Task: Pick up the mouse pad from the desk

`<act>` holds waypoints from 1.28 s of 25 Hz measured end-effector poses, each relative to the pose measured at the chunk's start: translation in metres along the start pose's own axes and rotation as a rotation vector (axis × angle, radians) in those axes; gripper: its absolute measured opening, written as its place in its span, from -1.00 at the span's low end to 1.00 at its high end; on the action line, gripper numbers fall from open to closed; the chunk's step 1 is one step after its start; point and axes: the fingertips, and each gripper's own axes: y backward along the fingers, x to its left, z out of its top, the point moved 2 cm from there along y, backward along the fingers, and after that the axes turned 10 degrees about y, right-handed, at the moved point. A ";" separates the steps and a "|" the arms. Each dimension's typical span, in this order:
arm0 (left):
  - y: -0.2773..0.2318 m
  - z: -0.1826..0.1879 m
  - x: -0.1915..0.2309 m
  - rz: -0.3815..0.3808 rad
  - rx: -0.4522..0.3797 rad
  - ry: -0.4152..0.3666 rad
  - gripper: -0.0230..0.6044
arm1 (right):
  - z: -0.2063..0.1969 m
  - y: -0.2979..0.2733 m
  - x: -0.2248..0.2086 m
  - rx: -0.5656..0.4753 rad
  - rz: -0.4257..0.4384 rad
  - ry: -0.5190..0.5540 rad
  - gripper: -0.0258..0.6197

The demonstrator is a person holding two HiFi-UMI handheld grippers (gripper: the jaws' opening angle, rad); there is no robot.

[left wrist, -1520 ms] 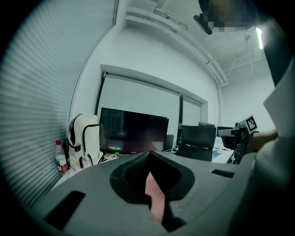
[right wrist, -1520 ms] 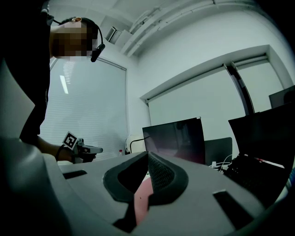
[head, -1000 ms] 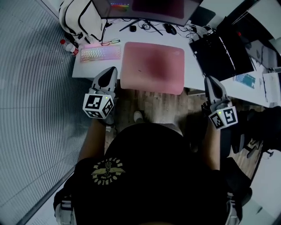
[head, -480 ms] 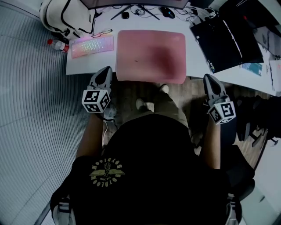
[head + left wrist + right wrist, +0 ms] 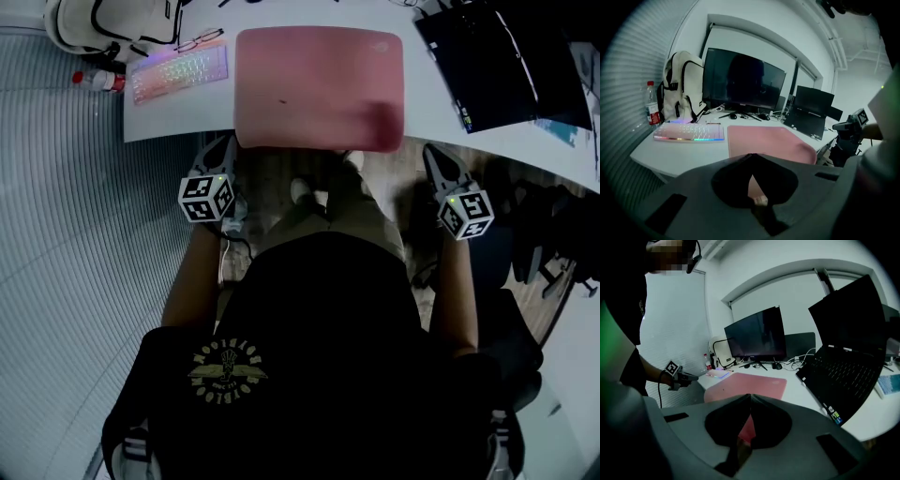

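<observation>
The pink mouse pad (image 5: 319, 89) lies flat on the white desk (image 5: 178, 117), its near edge hanging slightly over the desk's front. It also shows in the left gripper view as the mouse pad (image 5: 768, 143) and in the right gripper view as the mouse pad (image 5: 750, 385). My left gripper (image 5: 219, 150) hangs just in front of the desk edge, beside the pad's near left corner, shut and holding nothing. My right gripper (image 5: 433, 155) is shut and empty too, in front of the desk to the right of the pad's near right corner. Neither touches the pad.
A lit keyboard (image 5: 180, 73) lies left of the pad, with glasses (image 5: 199, 39), a bottle (image 5: 94, 81) and a white backpack (image 5: 684, 89) behind it. A black open laptop (image 5: 506, 61) stands right of the pad. A monitor (image 5: 743, 84) is at the back.
Both grippers have sunk from desk height to just below and in front of the desk edge, still shut. The pad has not moved.
</observation>
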 end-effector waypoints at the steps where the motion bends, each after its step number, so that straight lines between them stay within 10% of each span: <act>1: -0.004 -0.011 0.005 0.007 0.025 0.004 -0.91 | -0.008 -0.003 0.000 0.017 0.006 -0.007 -0.92; 13: -0.035 -0.085 0.037 -0.001 0.191 0.044 -0.88 | -0.076 -0.031 0.000 0.154 0.033 -0.054 -0.78; 24: -0.065 -0.100 0.037 -0.094 0.259 0.128 -0.01 | -0.149 -0.066 0.002 0.303 0.142 -0.203 -0.12; 32: -0.088 -0.108 0.045 -0.102 0.307 0.157 0.21 | -0.166 -0.095 -0.006 0.325 0.181 -0.256 -0.06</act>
